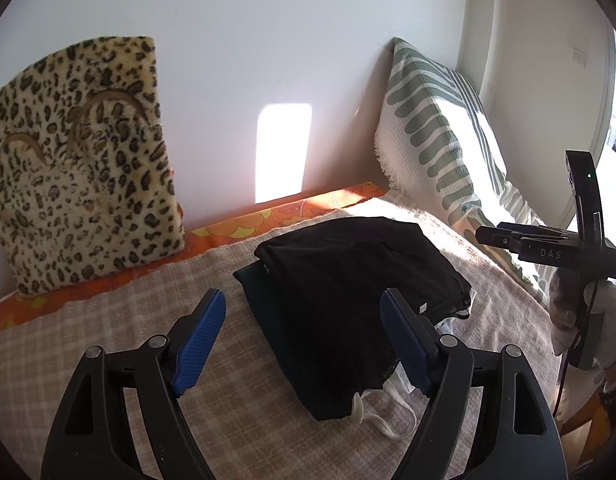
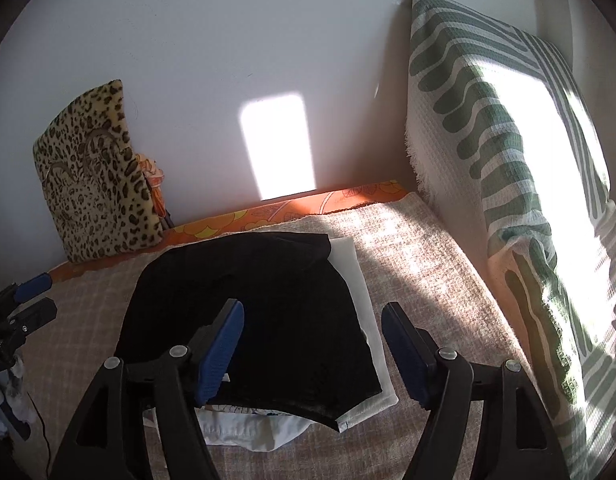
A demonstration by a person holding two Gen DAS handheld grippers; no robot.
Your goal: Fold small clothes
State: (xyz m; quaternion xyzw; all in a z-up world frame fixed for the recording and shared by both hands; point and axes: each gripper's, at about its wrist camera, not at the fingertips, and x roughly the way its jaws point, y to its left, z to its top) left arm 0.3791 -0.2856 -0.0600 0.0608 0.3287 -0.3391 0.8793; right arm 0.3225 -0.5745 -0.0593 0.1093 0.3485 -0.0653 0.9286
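Note:
A folded black garment point(image 1: 347, 288) lies on top of a small stack of clothes on the checked beige blanket point(image 1: 128, 320). It also shows in the right wrist view point(image 2: 252, 304), with a white folded piece point(image 2: 359, 292) and pale clothes point(image 2: 252, 432) under it. My left gripper point(image 1: 304, 312) is open and empty, hovering just in front of the stack. My right gripper point(image 2: 311, 324) is open and empty above the stack's near edge. The right gripper also shows at the right of the left wrist view point(image 1: 507, 238).
A leopard-print cushion point(image 1: 80, 168) leans on the white wall at the back left. A green-striped pillow point(image 1: 435, 136) stands at the back right. An orange patterned sheet point(image 1: 244, 228) runs along the wall. White drawstrings point(image 1: 371, 412) stick out under the stack.

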